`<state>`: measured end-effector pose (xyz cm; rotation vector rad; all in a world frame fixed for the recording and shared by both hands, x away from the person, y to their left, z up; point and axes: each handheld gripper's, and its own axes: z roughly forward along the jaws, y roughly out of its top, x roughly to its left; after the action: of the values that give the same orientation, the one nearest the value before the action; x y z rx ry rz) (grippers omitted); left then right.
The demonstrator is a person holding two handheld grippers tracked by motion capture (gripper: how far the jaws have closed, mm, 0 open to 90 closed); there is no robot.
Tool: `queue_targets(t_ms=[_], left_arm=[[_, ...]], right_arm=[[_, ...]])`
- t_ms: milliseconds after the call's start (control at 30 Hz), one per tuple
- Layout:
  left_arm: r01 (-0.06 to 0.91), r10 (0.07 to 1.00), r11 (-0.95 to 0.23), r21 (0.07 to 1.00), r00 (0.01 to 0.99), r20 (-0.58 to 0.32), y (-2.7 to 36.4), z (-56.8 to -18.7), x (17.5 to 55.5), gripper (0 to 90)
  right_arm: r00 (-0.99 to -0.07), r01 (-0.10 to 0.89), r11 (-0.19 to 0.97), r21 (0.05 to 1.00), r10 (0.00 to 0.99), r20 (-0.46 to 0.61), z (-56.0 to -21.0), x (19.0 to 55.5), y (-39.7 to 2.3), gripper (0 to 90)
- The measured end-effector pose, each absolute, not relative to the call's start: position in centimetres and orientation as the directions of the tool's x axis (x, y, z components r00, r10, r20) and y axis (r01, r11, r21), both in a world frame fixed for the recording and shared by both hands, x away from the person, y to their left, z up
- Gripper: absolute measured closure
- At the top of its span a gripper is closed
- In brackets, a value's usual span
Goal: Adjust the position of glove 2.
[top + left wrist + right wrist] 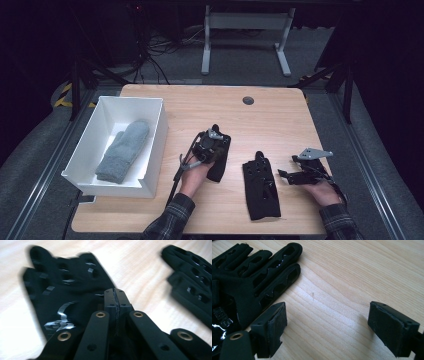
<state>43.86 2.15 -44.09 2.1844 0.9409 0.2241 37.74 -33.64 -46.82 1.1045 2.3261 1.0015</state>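
My left gripper (215, 148) is over the middle of the table, and its jaws are shut on a black glove with finger cut-outs (219, 169). In the left gripper view the two jaws (116, 298) meet with the glove's fabric (65, 290) pinched at their tips. A second black glove (260, 187) lies flat near the table's front edge, also seen at the upper right of the left gripper view (192, 282). My right gripper (289, 167) rests just right of it, open, with bare wood between its jaws (327, 322). That glove's fingers (254, 277) lie to the left of the jaws.
A white box (159, 135) stands at the table's left side with a grey mitten (122, 150) lying inside. A round cable hole (248, 100) sits near the far edge. Beyond the table are a white desk frame (244, 30) and cables on the floor.
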Motion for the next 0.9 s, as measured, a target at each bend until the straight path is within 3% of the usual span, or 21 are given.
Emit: queue_targets(t_ms=[233, 500, 900], left_arm=[[0.577, 0.715, -0.438, 0.689, 0.688, -0.122, 4.8, -43.2, 45.8, 89.9], [0.609, 0.716, -0.484, 0.628, 0.688, -0.116, 5.1, -45.0, 46.5, 89.9], [0.557, 0.637, -0.557, 0.616, 0.762, -0.113, 4.7, -45.4, 43.5, 90.0]], right_arm=[[-0.621, 0.515, 0.437, 0.737, 0.784, -0.031, -46.8, 37.7, -33.6, 16.2], [-0.620, 0.515, 0.438, 0.737, 0.784, -0.031, -46.8, 37.7, -33.6, 16.1], [-0.620, 0.515, 0.437, 0.737, 0.784, -0.031, -46.8, 37.7, -33.6, 16.1]])
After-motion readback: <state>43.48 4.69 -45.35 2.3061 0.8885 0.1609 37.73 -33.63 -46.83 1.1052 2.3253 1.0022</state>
